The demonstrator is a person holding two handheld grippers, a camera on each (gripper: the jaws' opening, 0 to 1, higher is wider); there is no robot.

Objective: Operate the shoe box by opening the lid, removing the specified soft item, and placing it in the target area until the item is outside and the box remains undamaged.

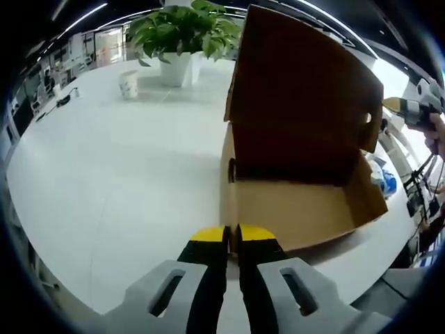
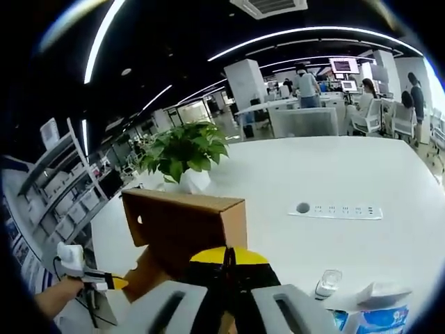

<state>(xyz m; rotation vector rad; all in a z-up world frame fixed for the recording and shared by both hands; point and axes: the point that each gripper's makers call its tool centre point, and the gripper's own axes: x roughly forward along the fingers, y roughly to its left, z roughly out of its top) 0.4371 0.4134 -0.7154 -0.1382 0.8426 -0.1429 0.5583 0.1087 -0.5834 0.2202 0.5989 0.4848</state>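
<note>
White table [image 1: 118, 181]; brown shoe box [image 1: 299, 202] lid up, no legible print; left claw [image 1: 231, 236], right claw [image 2: 229, 259] closed, empty.

White table [image 2: 334, 174]; potted plant [image 2: 184, 156]; shelving [image 2: 59, 188] at left; ceiling light strips [image 2: 306, 35]; desks [image 2: 306, 115] behind.

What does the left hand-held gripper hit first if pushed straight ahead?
Likely the near front wall of the open shoe box, just beyond the shut left hand-held gripper; depth is uncertain.
</note>
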